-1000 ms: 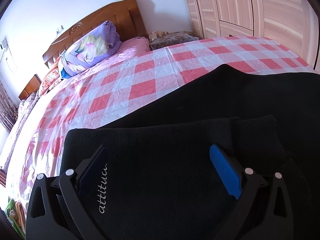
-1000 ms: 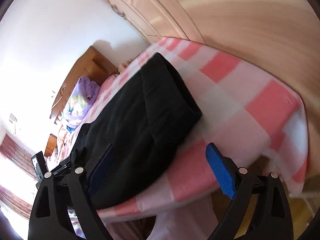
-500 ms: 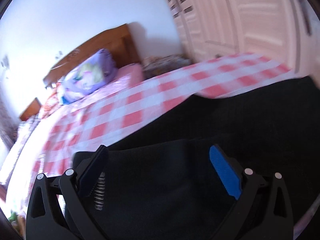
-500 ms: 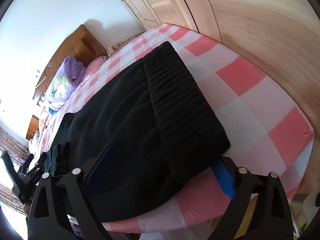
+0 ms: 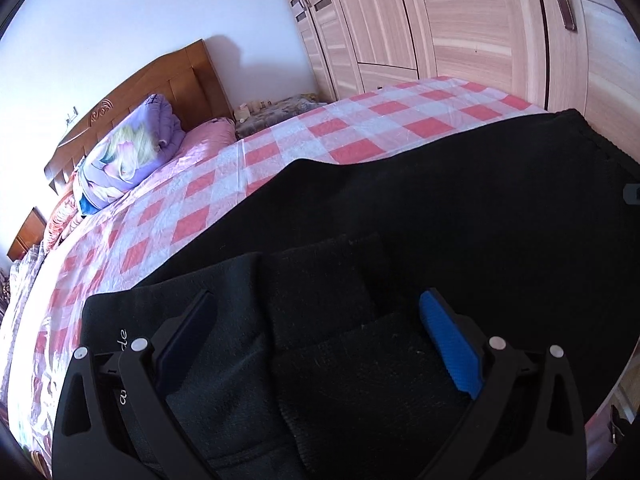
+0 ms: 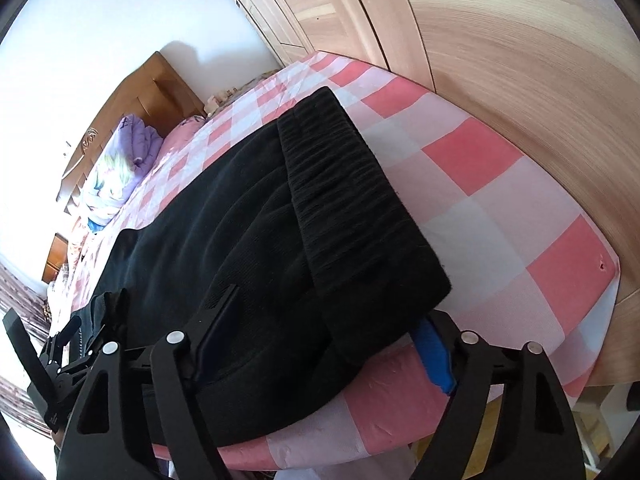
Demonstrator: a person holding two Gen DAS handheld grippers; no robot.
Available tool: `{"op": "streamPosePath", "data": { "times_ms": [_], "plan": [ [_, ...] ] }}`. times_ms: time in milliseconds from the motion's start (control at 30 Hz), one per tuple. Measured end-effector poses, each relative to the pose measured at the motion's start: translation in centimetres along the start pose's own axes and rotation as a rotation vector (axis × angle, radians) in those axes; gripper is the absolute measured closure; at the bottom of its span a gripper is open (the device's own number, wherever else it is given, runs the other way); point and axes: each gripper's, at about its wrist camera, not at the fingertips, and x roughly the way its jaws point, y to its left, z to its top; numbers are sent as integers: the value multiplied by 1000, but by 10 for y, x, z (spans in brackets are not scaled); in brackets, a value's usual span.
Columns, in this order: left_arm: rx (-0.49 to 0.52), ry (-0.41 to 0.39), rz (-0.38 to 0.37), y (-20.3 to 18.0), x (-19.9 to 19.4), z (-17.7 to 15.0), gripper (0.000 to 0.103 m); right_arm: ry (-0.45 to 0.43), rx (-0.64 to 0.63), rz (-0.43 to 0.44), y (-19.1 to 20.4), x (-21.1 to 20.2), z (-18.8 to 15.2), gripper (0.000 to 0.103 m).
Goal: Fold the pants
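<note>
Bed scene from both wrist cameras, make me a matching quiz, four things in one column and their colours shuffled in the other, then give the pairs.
Things:
1. pants
2. bedsheet
3. headboard
4. rolled quilt

Colours:
A. brown wood
B. purple with a pale floral print
C. black
D. pink and white checks

Pairs: 1-C, 2-D, 3-A, 4-B

Wooden-headboard bed (image 5: 168, 80) covered by a pink-and-white checked sheet (image 5: 360, 132), with black fabric pants (image 6: 280, 208) spread at its foot end and a purple floral folded quilt (image 5: 128, 156) and pink pillow (image 5: 212, 134) near the headboard.
</note>
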Motion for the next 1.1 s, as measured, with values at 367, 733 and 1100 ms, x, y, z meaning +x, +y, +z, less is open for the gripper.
{"op": "streamPosePath", "data": {
  "times_ms": [367,733,1100],
  "plan": [
    [11,20,-6,-3,1,1,2,-92,22,11,-7,-11,-7,59],
    [-54,124,-554,-58,-27,130,2,-340,-151,-50,34,-42,-33,68],
    [589,421,-457,-275,-24,202,2,-455,-373,-226,79,-39,-50,68]
  ]
}}
